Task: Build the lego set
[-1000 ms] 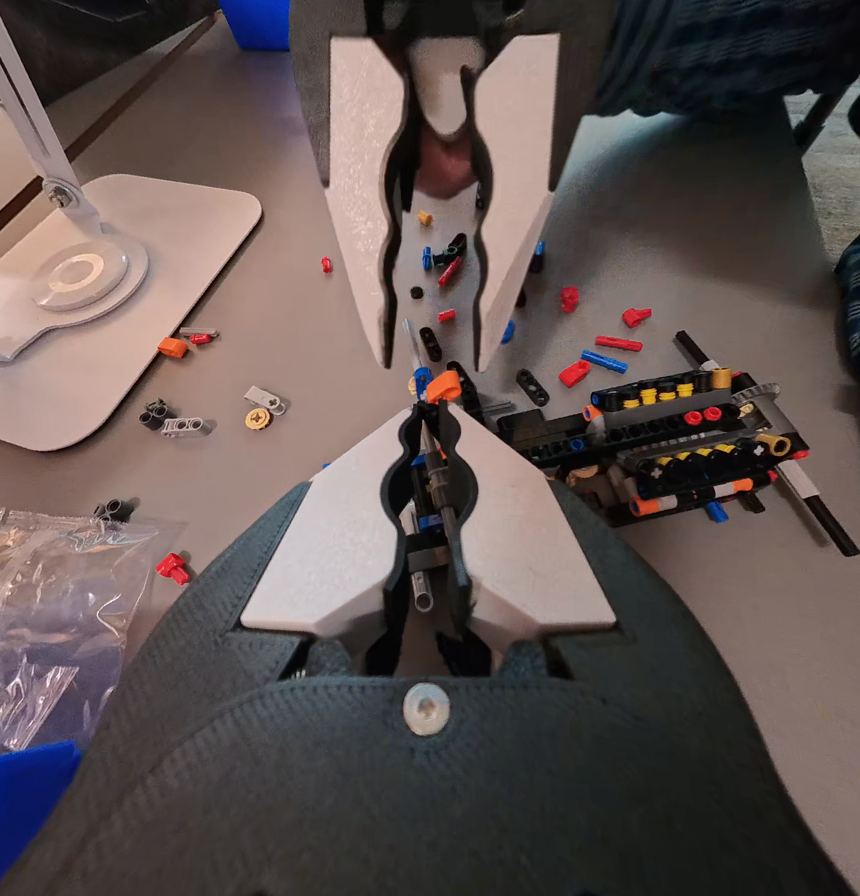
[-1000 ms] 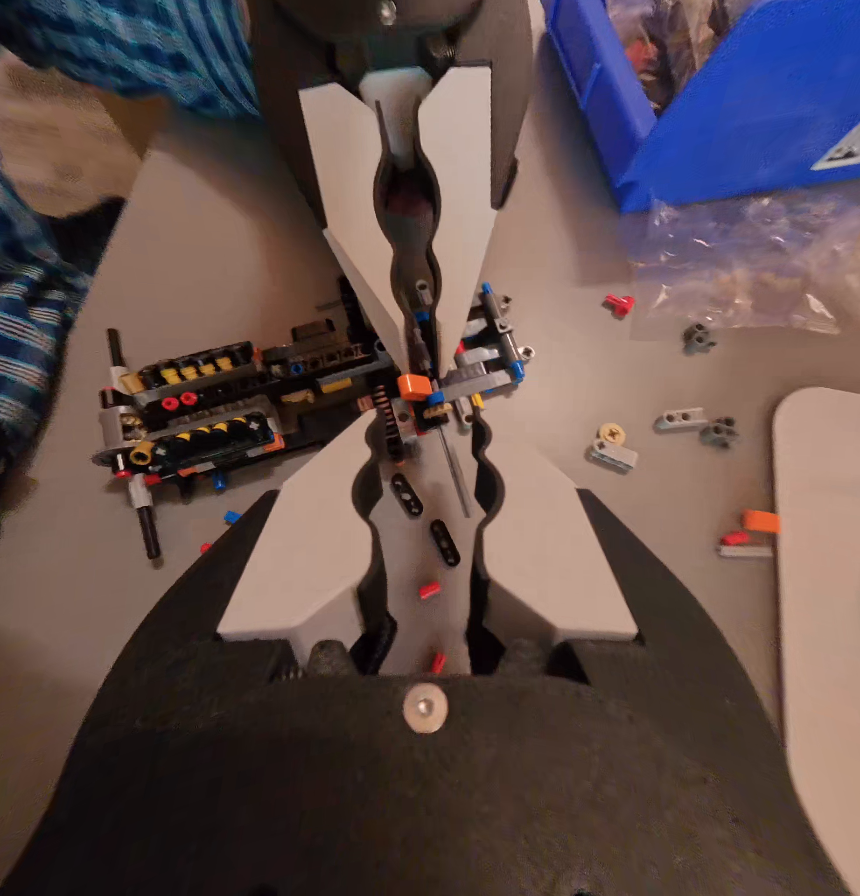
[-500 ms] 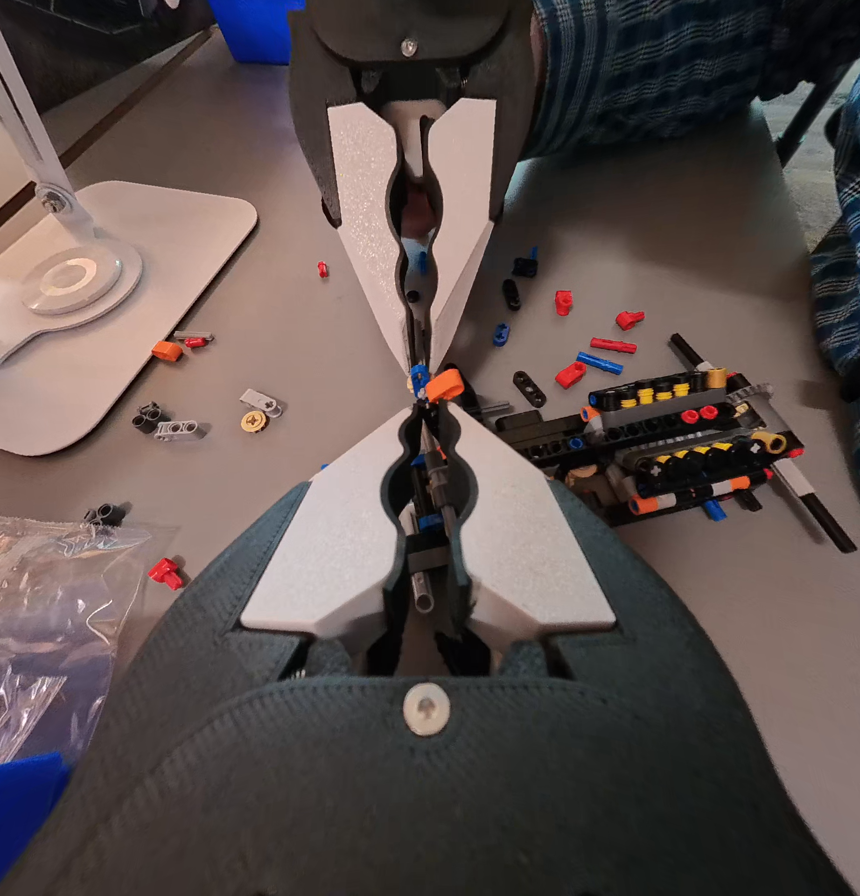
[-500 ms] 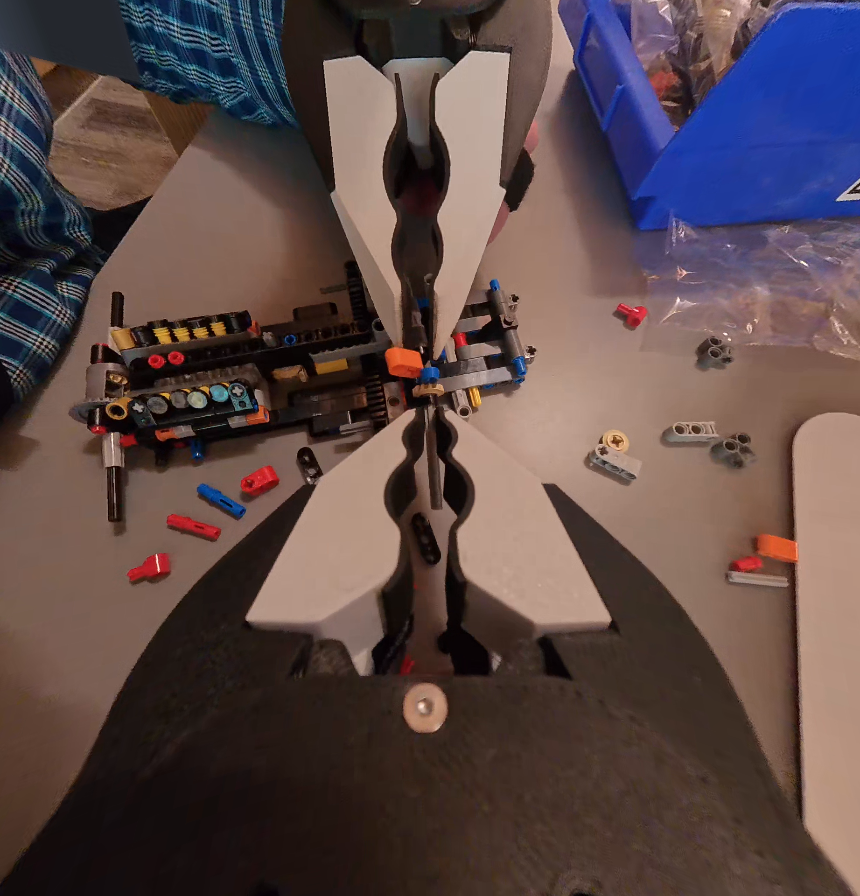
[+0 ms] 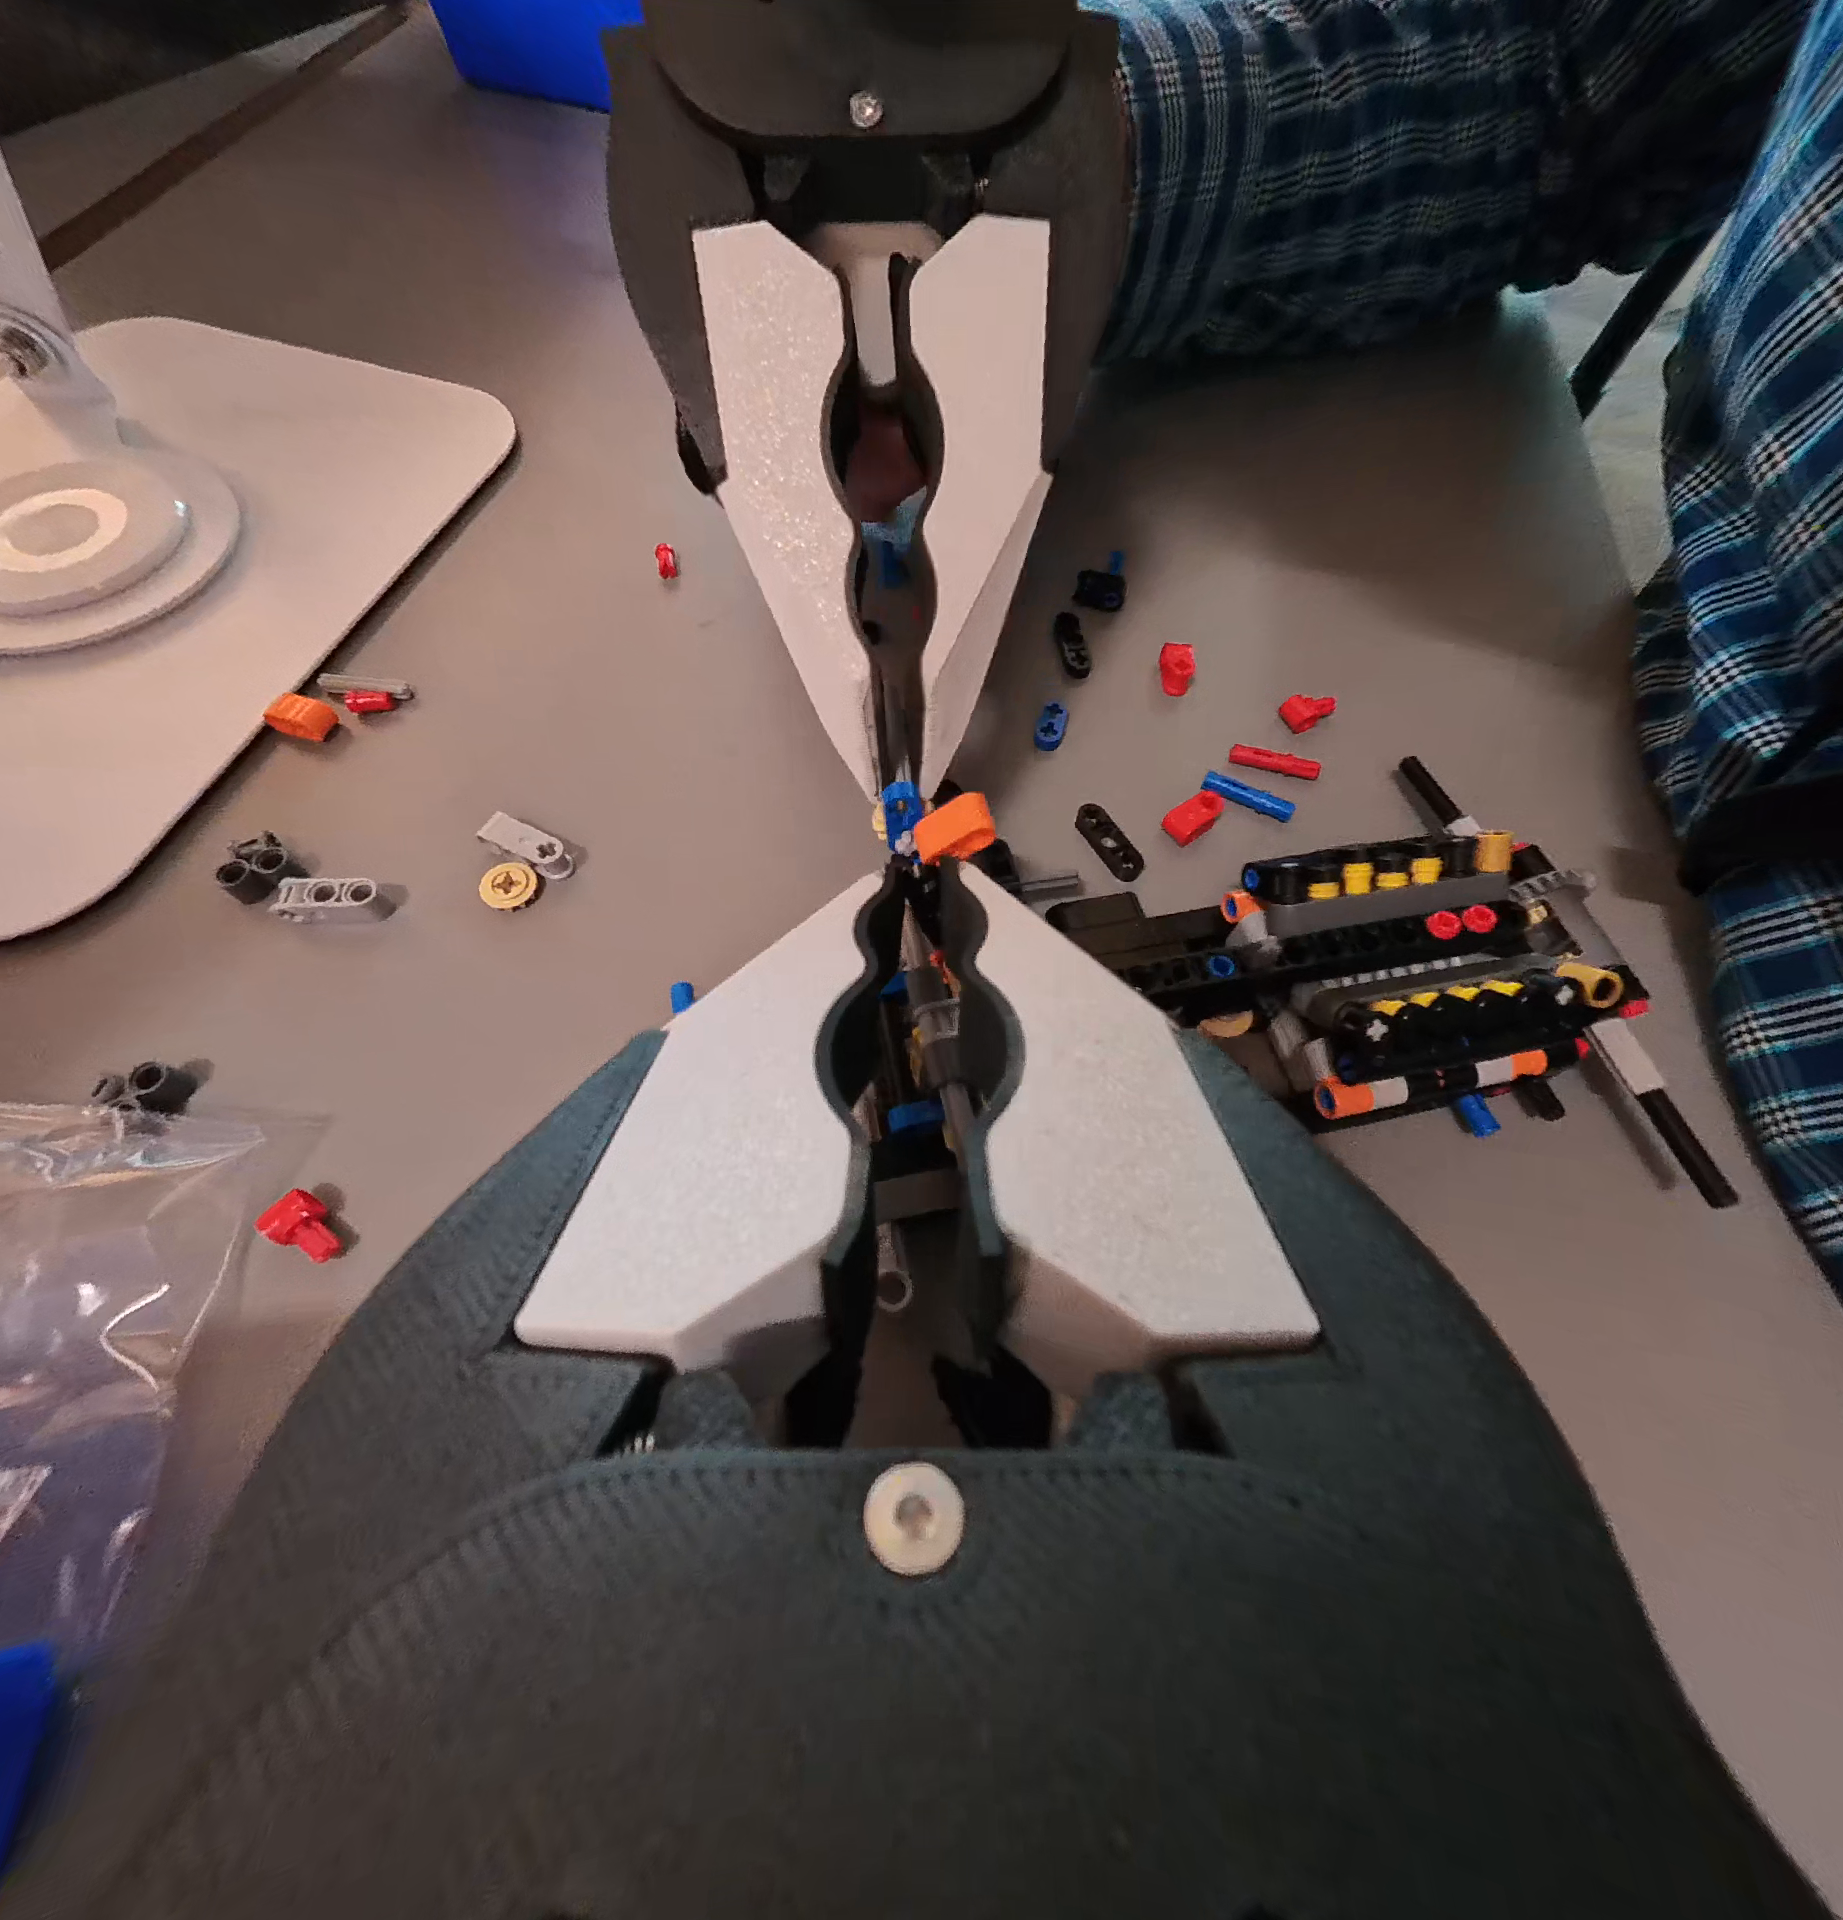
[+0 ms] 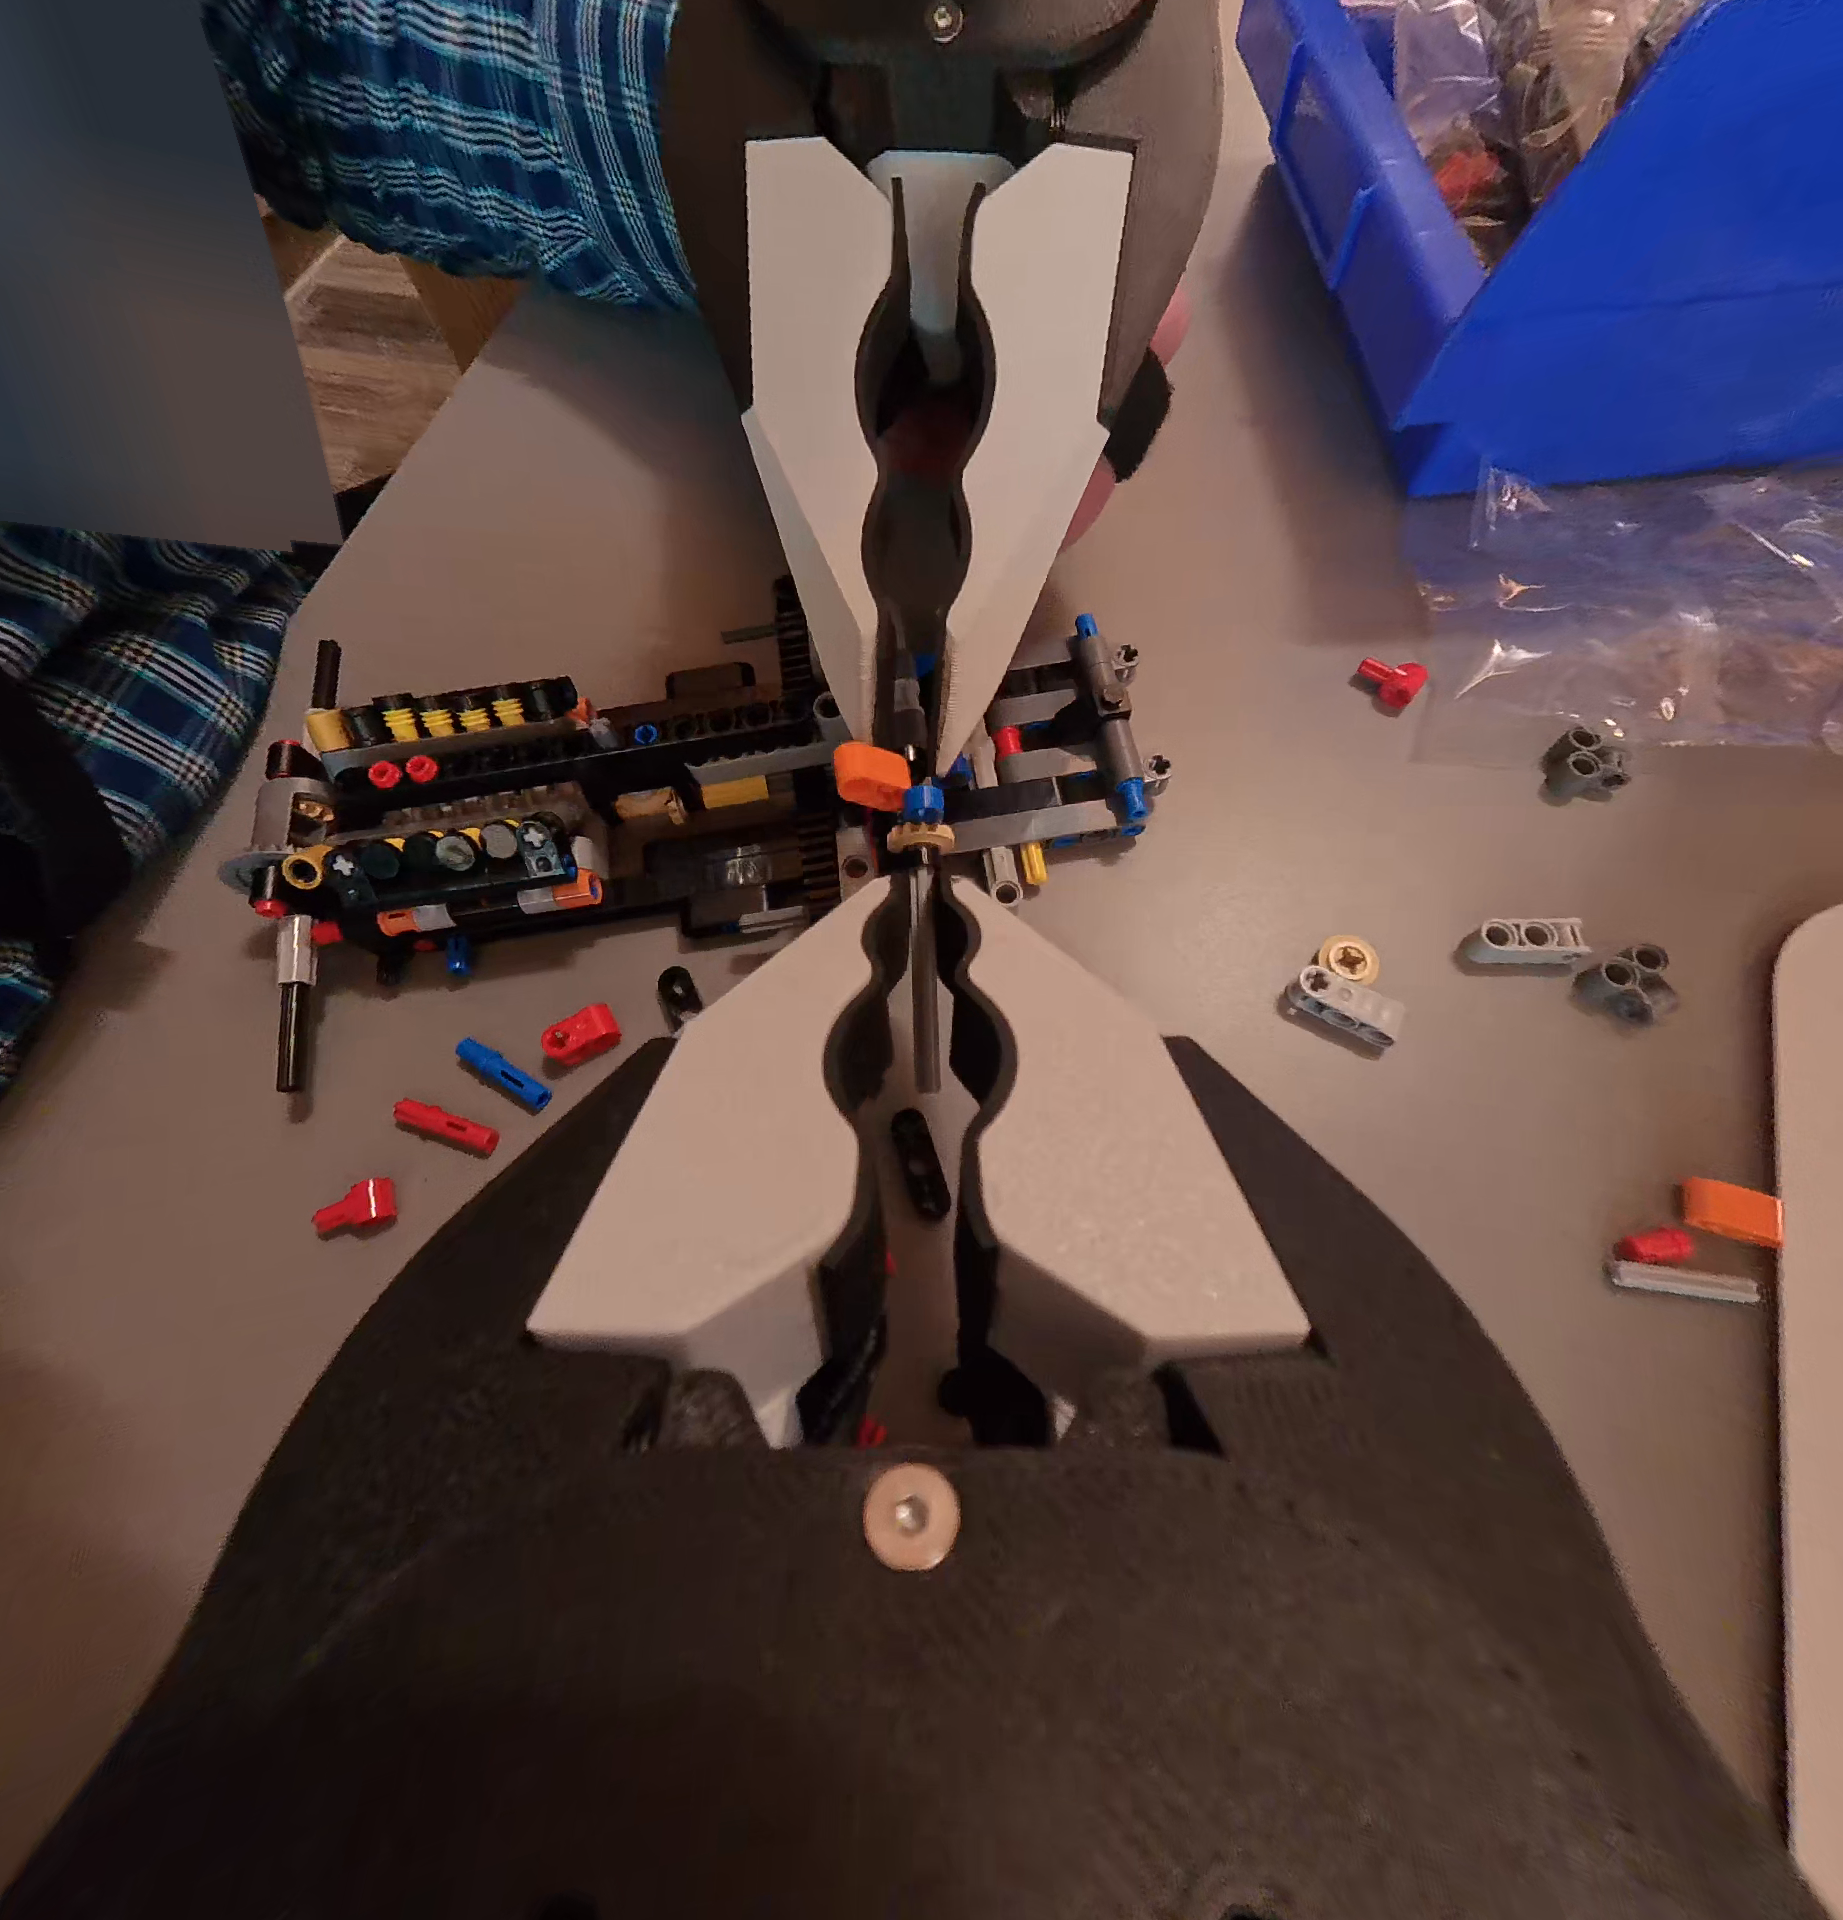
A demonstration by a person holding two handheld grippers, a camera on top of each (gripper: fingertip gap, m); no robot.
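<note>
Facing each other tip to tip over the middle of the desk (image 5: 1260, 499), both grippers are closed. The left gripper (image 5: 909, 883) pinches part of the lego model (image 6: 605, 810), which lies on the desk; the right gripper (image 6: 922, 883) clamps a thin dark axle (image 6: 925, 997) at an orange piece (image 6: 870, 774). Loose pieces (image 6: 1343, 987) lie scattered nearby.

Warm, dim indoor light falls on my tabletop (image 5: 1260, 468), leaving soft short shadows beside the loose pieces. My wide lenses bow the edges strongly. The plastic bag (image 6: 1644, 603) glints faintly; the plaid sleeve (image 5: 1779, 623) smears slightly at the frame edge.
</note>
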